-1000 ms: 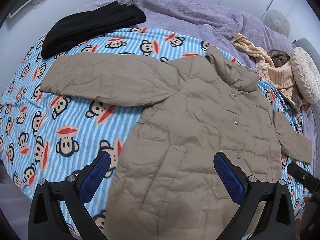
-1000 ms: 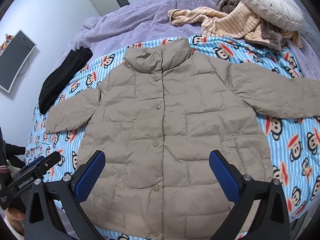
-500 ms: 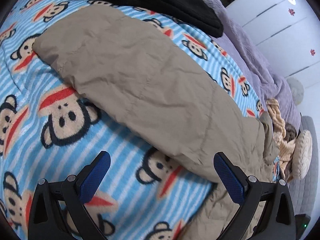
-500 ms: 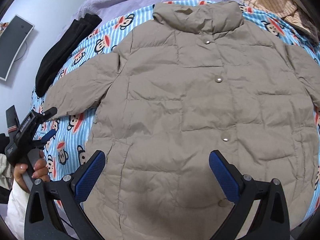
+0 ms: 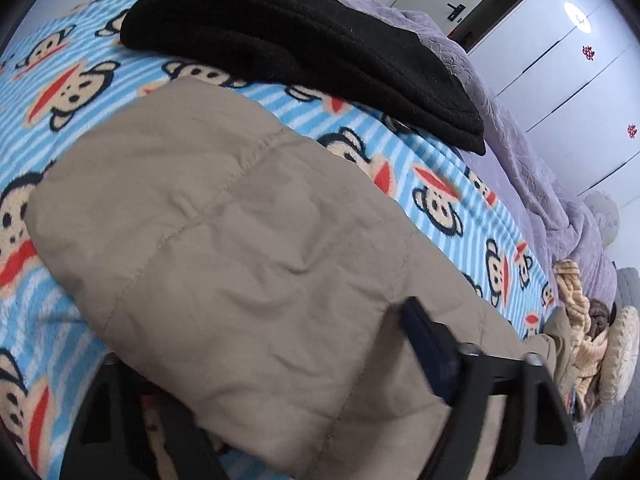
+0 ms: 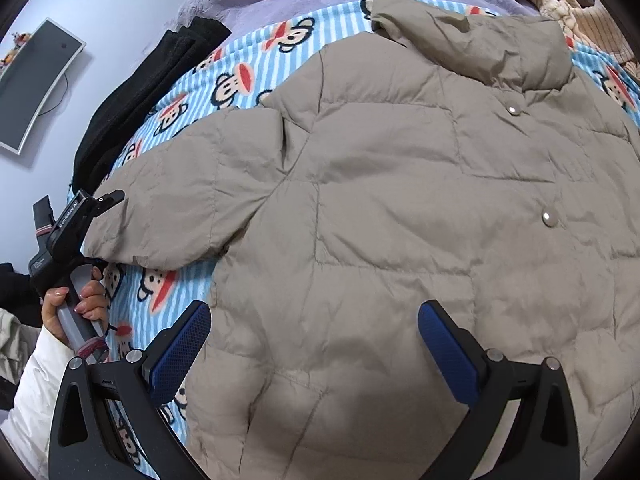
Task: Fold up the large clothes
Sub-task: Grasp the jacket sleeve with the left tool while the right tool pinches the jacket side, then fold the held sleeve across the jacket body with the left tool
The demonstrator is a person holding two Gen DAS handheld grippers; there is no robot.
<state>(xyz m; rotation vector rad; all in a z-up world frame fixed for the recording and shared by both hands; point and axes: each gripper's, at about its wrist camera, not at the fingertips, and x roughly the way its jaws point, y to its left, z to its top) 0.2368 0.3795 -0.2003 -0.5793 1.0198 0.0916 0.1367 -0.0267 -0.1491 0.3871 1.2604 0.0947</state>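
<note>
A beige puffer jacket (image 6: 400, 200) lies spread front-up on the monkey-print blanket (image 6: 240, 76), collar toward the far side. In the left wrist view its left sleeve (image 5: 224, 240) fills the picture. My left gripper (image 5: 264, 336) straddles the sleeve near the cuff and its jaws are closing around it. The sleeve covers one finger; the other finger (image 5: 424, 344) shows blurred against the fabric. The right wrist view shows that gripper (image 6: 104, 204) at the cuff, held by a hand (image 6: 80, 300). My right gripper (image 6: 314, 312) hangs open over the jacket's lower left body, holding nothing.
A folded black garment (image 5: 300, 48) lies just beyond the sleeve. A purple quilt (image 5: 540, 184) covers the far bed. Striped beige clothes (image 5: 576, 300) and a round cushion (image 5: 620, 356) sit near the headboard. A monitor (image 6: 36, 84) hangs on the wall; white cupboards (image 5: 560, 60) stand behind.
Both grippers dropped closer to the jacket. The left one slid along the sleeve to the cuff, and its fingers came in around the fabric. The right one stayed open.
</note>
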